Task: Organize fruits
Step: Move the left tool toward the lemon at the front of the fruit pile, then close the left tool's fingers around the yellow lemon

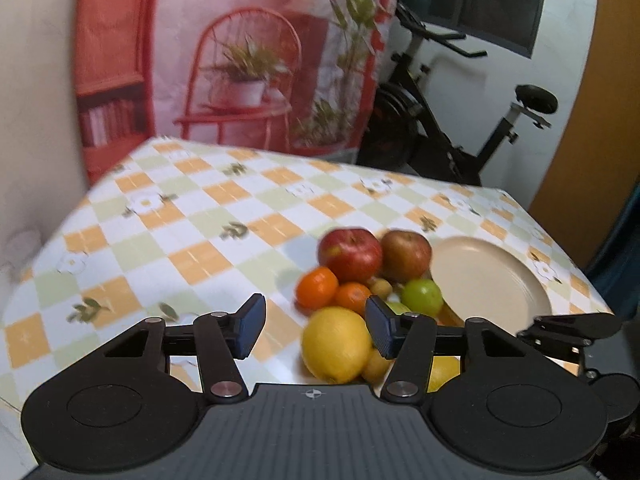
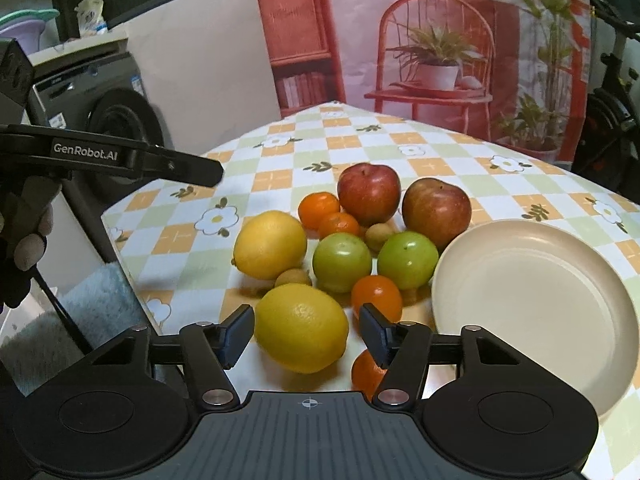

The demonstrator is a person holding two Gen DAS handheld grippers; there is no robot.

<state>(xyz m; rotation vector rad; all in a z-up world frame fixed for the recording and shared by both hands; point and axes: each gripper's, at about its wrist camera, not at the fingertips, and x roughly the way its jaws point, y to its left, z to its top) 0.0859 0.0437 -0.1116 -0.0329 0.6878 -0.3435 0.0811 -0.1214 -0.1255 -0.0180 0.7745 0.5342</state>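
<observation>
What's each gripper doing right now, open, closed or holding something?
Left gripper: open, holding nothing, hovering beside the fruit.
Right gripper: open, holding nothing; a lemon sits between its fingers, not gripped.

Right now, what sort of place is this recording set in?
Probably a home, in a spare or utility corner: a table with a checked floral tablecloth, an exercise bike beside it, and what looks like a washing machine. The red chair and plants are only a printed backdrop.

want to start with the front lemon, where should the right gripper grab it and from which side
Grip the nearest lemon across its short middle, coming from the near side where the right gripper already frames it. Its long axis lies crosswise, and the second lemon and small brown fruit crowd the far side.
</observation>
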